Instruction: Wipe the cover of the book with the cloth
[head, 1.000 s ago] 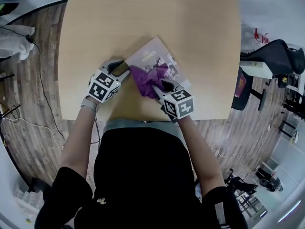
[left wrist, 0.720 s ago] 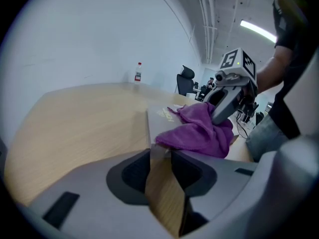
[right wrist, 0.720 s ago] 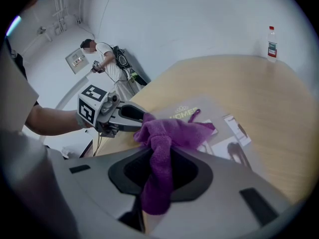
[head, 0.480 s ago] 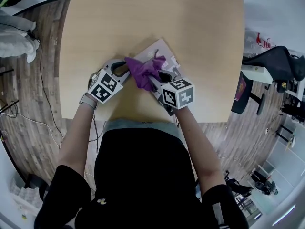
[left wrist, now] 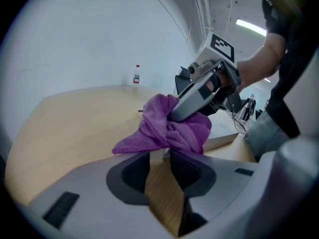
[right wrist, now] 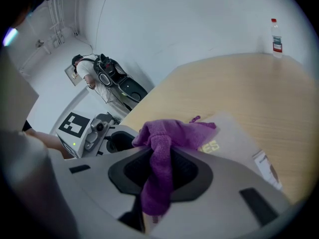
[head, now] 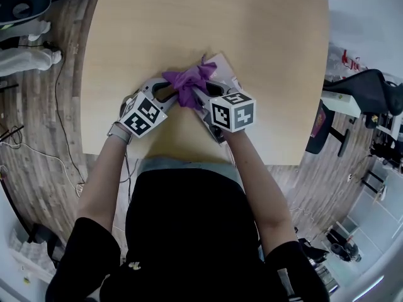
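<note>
Seemingly mid-wipe: right tool clamps the cloth, left tool pins the book (by its edge); next, sweep across the cover.

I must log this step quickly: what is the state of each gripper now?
Left gripper: closed on the corner of the book.
Right gripper: closed, holding the purple cloth.
</note>
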Demonstrator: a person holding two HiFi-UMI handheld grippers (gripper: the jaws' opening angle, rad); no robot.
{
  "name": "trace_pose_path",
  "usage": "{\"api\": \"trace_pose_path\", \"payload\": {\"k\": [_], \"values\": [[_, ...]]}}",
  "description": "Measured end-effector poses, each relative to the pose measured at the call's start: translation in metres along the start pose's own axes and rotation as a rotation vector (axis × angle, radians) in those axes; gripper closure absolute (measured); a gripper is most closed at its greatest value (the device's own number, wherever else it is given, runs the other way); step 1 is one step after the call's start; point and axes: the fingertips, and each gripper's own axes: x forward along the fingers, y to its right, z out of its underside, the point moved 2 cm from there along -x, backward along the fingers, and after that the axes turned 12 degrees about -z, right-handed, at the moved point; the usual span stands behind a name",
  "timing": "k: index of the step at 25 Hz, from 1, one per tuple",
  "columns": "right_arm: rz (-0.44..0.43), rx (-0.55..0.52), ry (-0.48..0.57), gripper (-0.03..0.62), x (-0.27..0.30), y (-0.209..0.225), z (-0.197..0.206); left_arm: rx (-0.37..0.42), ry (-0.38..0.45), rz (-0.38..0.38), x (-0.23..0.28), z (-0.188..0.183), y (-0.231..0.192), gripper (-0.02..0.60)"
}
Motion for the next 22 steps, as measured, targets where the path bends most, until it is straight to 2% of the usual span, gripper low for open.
{"api": "trace_pose_path", "payload": {"k": [10,22], "values": [[-0.024,-0.018,0.019,0.496,0.024,-0.012,-0.014,-0.004,0.013,-0.006,0.0,0.001,-0.001,0.461],[-0.059,0.003,0.039,0.496,0.008,-0.017,0.009,0.012,0.004,-0.015,0.001,0.002,-0.003,0.461]]}}
